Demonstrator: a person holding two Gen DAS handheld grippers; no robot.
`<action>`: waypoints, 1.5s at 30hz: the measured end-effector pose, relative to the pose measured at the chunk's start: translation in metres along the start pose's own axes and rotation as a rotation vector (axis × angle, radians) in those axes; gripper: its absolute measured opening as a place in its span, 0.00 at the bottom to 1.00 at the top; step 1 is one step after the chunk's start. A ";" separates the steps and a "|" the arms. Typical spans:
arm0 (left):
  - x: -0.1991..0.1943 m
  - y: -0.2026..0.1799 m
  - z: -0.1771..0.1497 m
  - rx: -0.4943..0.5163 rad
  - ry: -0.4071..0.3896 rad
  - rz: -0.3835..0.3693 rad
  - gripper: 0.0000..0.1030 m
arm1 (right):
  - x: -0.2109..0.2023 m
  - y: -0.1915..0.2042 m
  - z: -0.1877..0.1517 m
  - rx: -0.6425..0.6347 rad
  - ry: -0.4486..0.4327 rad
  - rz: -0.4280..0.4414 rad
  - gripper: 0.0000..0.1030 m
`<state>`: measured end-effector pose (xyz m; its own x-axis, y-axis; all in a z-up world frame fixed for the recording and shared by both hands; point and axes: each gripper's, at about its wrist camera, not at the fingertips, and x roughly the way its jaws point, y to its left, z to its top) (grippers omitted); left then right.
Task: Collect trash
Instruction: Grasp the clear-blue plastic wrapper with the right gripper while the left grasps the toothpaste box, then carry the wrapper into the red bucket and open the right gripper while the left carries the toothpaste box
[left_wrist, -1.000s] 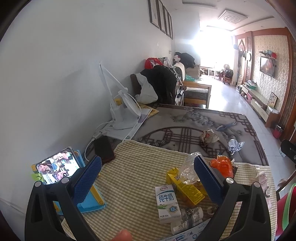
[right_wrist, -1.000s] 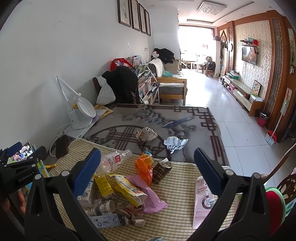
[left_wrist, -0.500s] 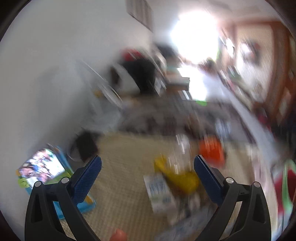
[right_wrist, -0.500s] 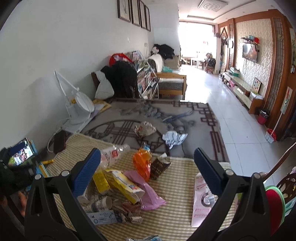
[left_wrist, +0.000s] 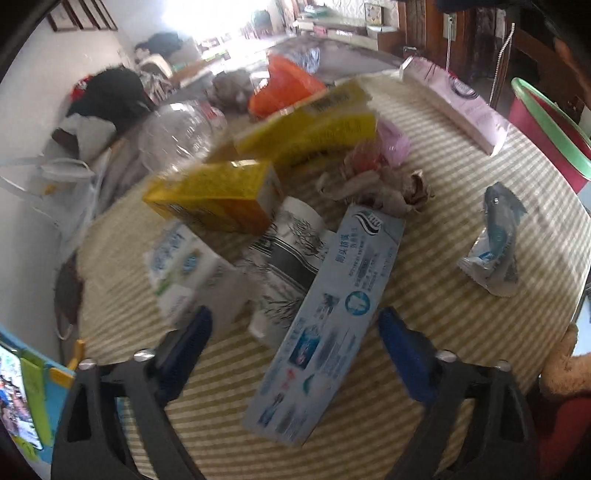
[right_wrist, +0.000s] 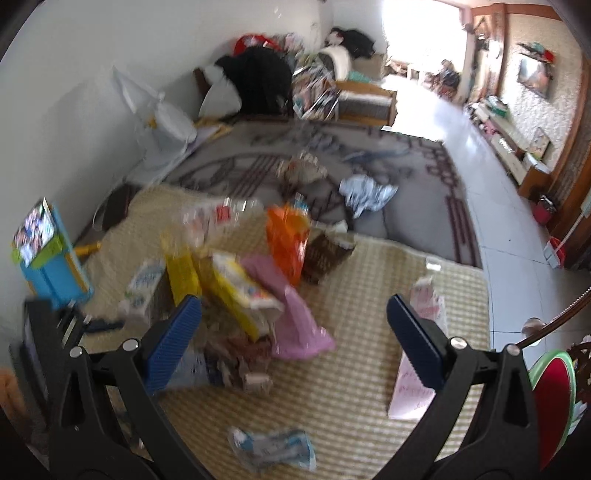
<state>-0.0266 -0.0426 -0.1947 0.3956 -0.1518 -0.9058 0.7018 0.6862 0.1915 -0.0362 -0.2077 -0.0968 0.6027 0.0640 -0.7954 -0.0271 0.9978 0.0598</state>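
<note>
Now, step in hand: I am bringing my left tool (left_wrist: 295, 332) down over the trash pile on the striped mat (left_wrist: 424, 332); nothing is collected in this reach yet.
Left tool state: its jaws are closing, the blue toothpaste box (left_wrist: 328, 332) lies between them, and the pads do not press on it yet.
Right tool state: my right tool (right_wrist: 295, 332) stands wide apart and empty, hovering above the pile.
Where the trash is: heaped on the mat, with two yellow cartons (left_wrist: 221, 199), a clear plastic bottle (left_wrist: 177, 129), an orange bag (left_wrist: 284, 86), crumpled brown paper (left_wrist: 376, 188) and a milk carton (left_wrist: 181, 266); a blue-white wrapper (left_wrist: 495, 247) lies apart at the side.
Next move, as I judge it: lower a little more, square the pads on the box's long sides, then squeeze without catching the paper cup (left_wrist: 291, 254) beneath it.
Left view only: the box's print, the cup under it, and the red bin with a green rim (left_wrist: 546, 122) just off the mat.
Right view only: the rug (right_wrist: 369, 147) beyond with more crumpled litter (right_wrist: 365, 192), the pink bag (right_wrist: 295, 317), and a pink-white pouch (right_wrist: 417, 354) near my right pad.
Uncertain: blur hides the finer labels.
</note>
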 end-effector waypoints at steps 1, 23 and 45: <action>0.004 0.000 0.001 -0.012 0.009 -0.029 0.65 | 0.001 0.000 -0.008 -0.010 0.029 -0.003 0.96; -0.056 0.061 0.028 -0.226 -0.266 -0.262 0.36 | 0.053 0.016 -0.124 0.328 0.350 -0.031 0.41; -0.079 -0.033 0.113 -0.333 -0.331 -0.140 0.36 | -0.067 -0.129 -0.095 0.206 0.060 -0.159 0.10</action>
<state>-0.0141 -0.1333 -0.0863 0.5161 -0.4395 -0.7352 0.5555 0.8251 -0.1032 -0.1489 -0.3390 -0.1080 0.5382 -0.0864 -0.8383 0.2305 0.9719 0.0478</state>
